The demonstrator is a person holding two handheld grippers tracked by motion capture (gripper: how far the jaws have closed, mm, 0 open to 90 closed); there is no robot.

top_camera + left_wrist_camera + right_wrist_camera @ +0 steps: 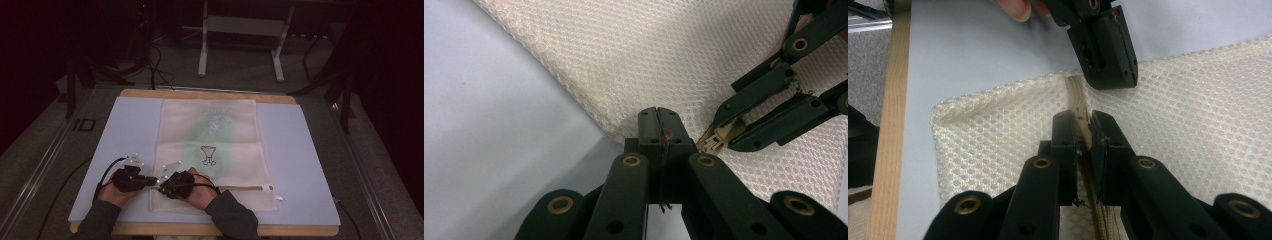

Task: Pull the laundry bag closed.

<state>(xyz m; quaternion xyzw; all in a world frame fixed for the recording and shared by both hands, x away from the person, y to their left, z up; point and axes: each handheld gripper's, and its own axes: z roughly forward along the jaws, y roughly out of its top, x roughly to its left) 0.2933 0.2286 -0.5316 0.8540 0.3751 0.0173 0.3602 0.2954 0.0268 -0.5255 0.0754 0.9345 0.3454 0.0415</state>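
Pinching the mesh bag [684,60] edge with the closed left gripper [659,125], clamping the zipper pull [716,140] in the right gripper [1084,131] just beside it. Probably starting the zip stroke; next, likely dragging the pull away while anchoring the edge.

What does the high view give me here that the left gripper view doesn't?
High view: the whole mesh bag on the blue mat, the green item with a printed figure inside, and the open zipper line.
Left gripper view: the left gripper shut on the bag's edge, and the right gripper clamping the beige zipper slider.
Both: bag, mat, both grippers.
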